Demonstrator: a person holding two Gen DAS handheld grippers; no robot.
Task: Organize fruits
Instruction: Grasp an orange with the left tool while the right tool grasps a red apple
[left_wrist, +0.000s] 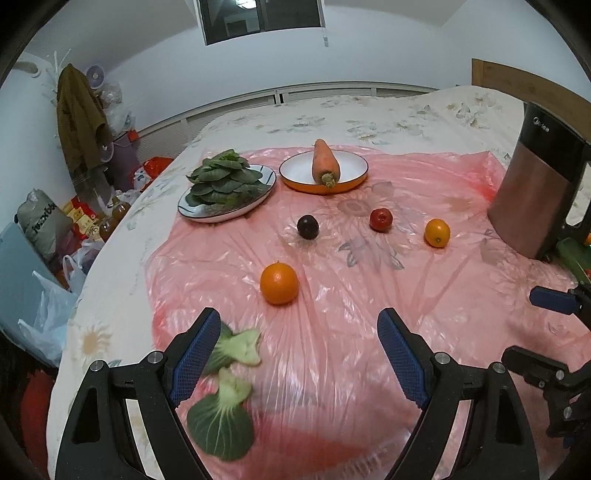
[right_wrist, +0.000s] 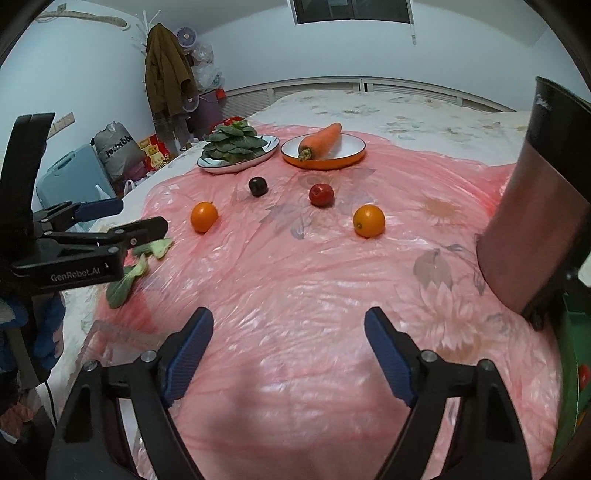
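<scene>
Orange (left_wrist: 279, 283) lies on the pink sheet (left_wrist: 332, 350) just ahead of the left gripper (left_wrist: 298, 330), nearer it than the right gripper (right_wrist: 289, 326), both wide open and seemingly empty.

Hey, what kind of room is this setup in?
Probably a bedroom used as a workspace: the pink plastic sheet lies over a floral bedspread, and a coat hangs on a rack by the wall.

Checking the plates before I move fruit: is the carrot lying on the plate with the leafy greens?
No, the carrot lies alone on the orange-rimmed plate beside it.
</scene>
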